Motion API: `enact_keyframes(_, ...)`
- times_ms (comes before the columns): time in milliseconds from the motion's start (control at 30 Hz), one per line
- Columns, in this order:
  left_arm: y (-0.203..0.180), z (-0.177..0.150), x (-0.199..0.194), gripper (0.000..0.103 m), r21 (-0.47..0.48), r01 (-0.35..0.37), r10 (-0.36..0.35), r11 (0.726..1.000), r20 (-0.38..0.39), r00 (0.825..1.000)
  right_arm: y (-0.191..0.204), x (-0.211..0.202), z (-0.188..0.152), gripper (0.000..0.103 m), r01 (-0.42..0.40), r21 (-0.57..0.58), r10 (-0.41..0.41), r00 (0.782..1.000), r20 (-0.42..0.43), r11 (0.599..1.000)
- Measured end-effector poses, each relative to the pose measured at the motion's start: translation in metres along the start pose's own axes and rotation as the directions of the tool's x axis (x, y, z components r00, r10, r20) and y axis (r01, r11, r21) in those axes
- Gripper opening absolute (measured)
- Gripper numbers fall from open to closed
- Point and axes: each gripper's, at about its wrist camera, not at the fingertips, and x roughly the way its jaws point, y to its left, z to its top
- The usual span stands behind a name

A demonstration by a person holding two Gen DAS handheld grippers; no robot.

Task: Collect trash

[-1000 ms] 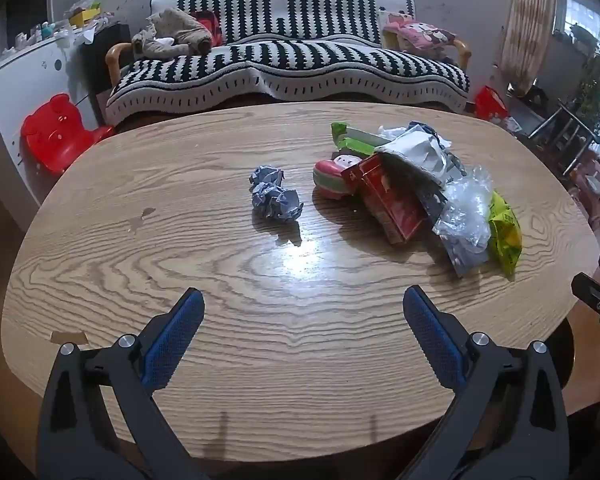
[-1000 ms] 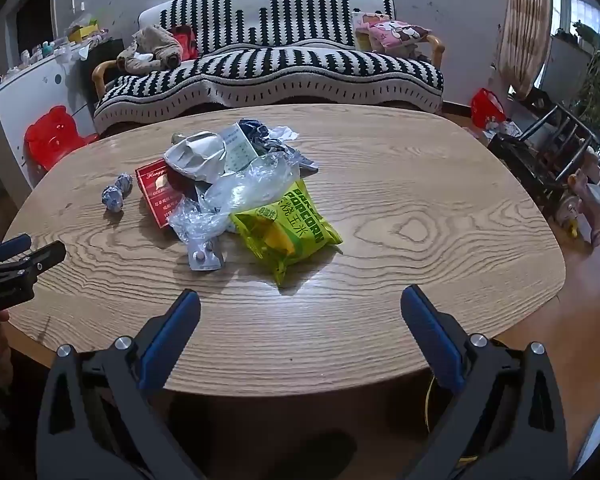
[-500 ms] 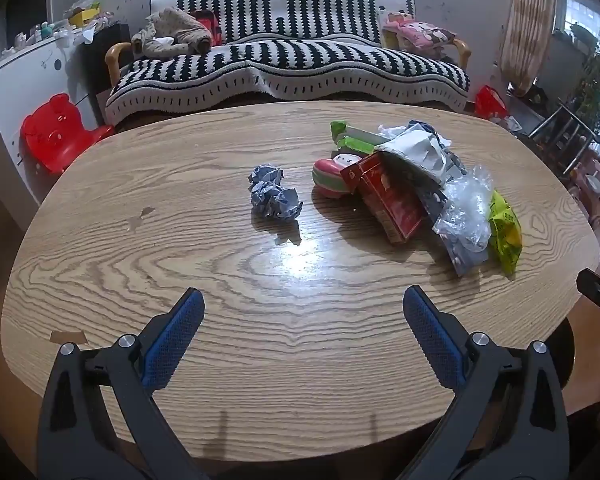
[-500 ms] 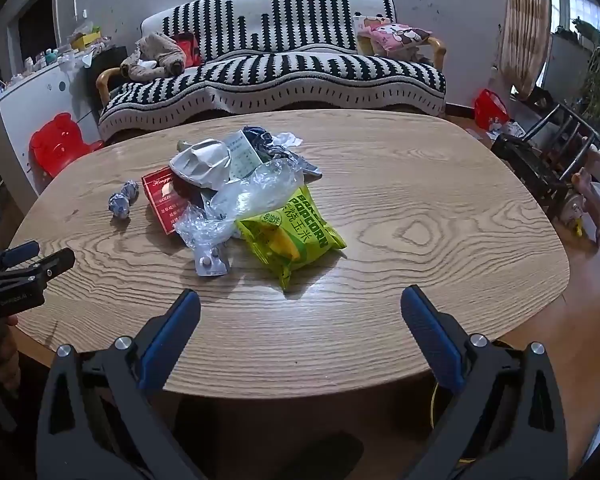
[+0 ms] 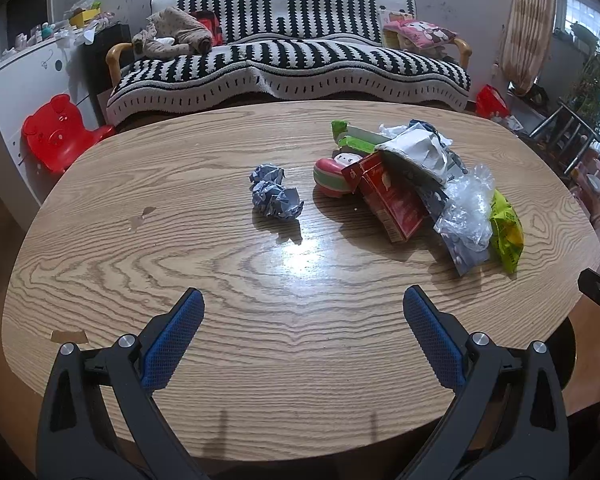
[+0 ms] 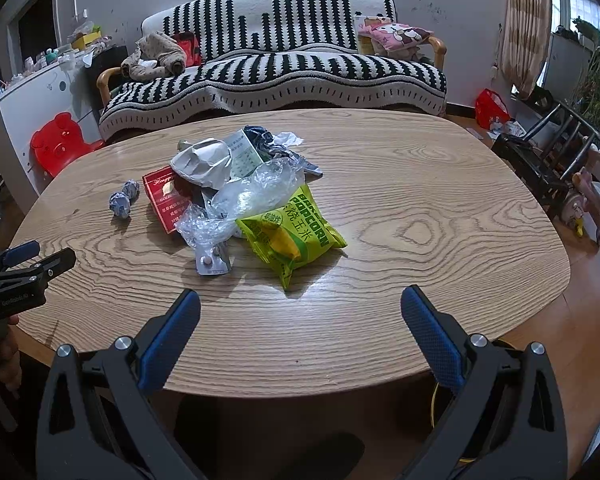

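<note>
A heap of trash lies on the oval wooden table (image 5: 180, 264): a crumpled blue-grey paper ball (image 5: 276, 196), a red box (image 5: 392, 196), a clear plastic bag (image 5: 466, 208), a yellow-green popcorn bag (image 6: 292, 232), crumpled white paper (image 6: 204, 160) and a blister pack (image 6: 212, 262). My left gripper (image 5: 302, 304) is open and empty above the near table edge, well short of the paper ball. My right gripper (image 6: 300, 304) is open and empty, just short of the popcorn bag (image 5: 506, 232). The paper ball (image 6: 122, 202) lies left of the heap.
A black-and-white striped sofa (image 5: 288, 64) stands behind the table. A red bear-shaped stool (image 5: 56, 136) and a white cabinet (image 5: 28, 80) are at the left. A dark chair (image 6: 540, 152) and plants are at the right. The left gripper (image 6: 24, 268) shows at the right wrist view's left edge.
My right gripper has risen and pulled back a little, so the heap sits lower and nearer the view's centre. The left view has barely changed. Both grippers stayed open.
</note>
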Motion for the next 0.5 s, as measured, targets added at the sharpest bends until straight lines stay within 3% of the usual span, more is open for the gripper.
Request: enact_keyframes(500,-0.0002,0.0001,0.0021,0.097,0.004,-0.002,0.002,1.000,-0.005,1.000,-0.0012,-0.0001,0.0014,0.097,-0.002,0.013,0.002,1.000,-0.003,1.000)
